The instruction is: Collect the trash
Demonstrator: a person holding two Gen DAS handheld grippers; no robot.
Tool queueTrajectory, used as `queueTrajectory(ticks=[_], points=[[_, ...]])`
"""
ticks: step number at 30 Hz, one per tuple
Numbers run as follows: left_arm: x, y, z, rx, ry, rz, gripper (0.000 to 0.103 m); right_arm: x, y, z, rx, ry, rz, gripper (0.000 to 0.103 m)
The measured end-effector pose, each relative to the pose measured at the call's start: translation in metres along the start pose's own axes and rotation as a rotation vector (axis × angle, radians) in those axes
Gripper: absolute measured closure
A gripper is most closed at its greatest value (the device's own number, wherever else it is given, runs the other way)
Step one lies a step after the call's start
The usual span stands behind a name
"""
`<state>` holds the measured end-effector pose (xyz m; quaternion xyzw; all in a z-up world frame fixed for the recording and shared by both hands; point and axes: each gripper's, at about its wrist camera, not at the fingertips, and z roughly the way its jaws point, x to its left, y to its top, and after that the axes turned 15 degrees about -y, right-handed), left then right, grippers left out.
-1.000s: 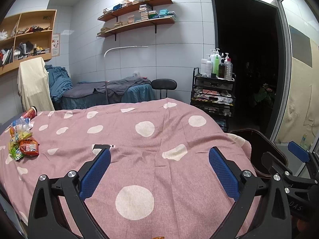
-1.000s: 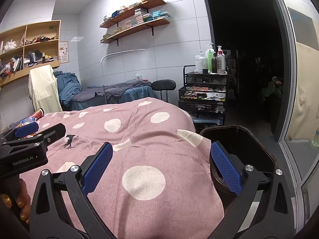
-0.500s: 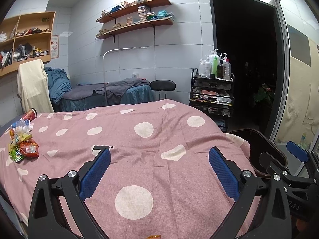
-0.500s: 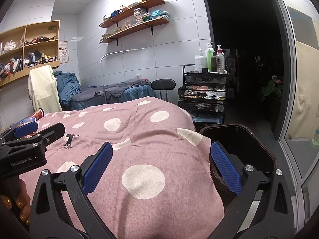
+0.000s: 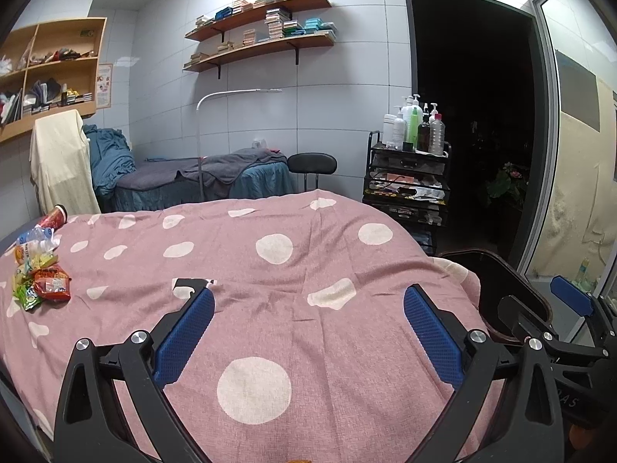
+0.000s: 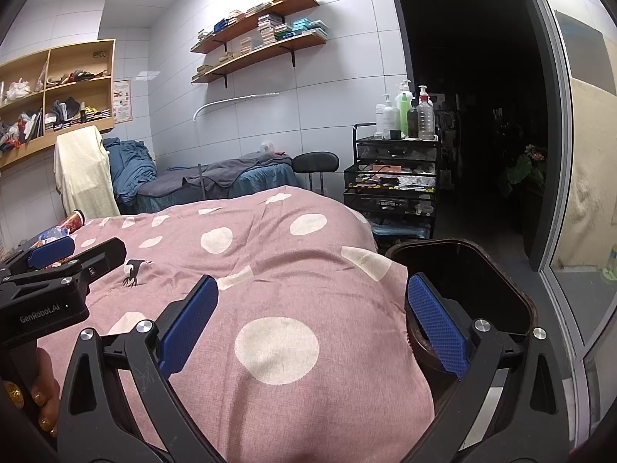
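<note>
I see the bed (image 5: 308,270) under its pink polka-dot cover filling both views, with the dark trash bin (image 6: 482,270) just beside the bed's right edge. Far toward the bed's left edge lies the pile of snack wrappers (image 5: 40,281). My left tongs (image 5: 308,308) and right tongs (image 6: 312,308) hang spread wide and empty above the bed.

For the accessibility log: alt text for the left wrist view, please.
The open left claw hovers empty over a pink polka-dot bedspread. A pile of snack wrappers lies at far left; a dark bin stands at right.
</note>
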<state>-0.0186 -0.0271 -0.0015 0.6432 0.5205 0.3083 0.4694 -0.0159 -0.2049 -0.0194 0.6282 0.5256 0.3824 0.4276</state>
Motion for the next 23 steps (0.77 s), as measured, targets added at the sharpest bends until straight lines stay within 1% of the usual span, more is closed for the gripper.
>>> queueTrajectory(ticks=[11, 23], points=[[0.0018, -0.0008, 0.0011, 0.000, -0.013, -0.009, 0.005, -0.0003, -0.0013, 0.0027, 0.006, -0.006, 0.005, 0.006], [0.0039, -0.0014, 0.0020, 0.008, -0.003, -0.015, 0.005, 0.0005, -0.0007, 0.0055, 0.018, -0.009, 0.010, 0.006]])
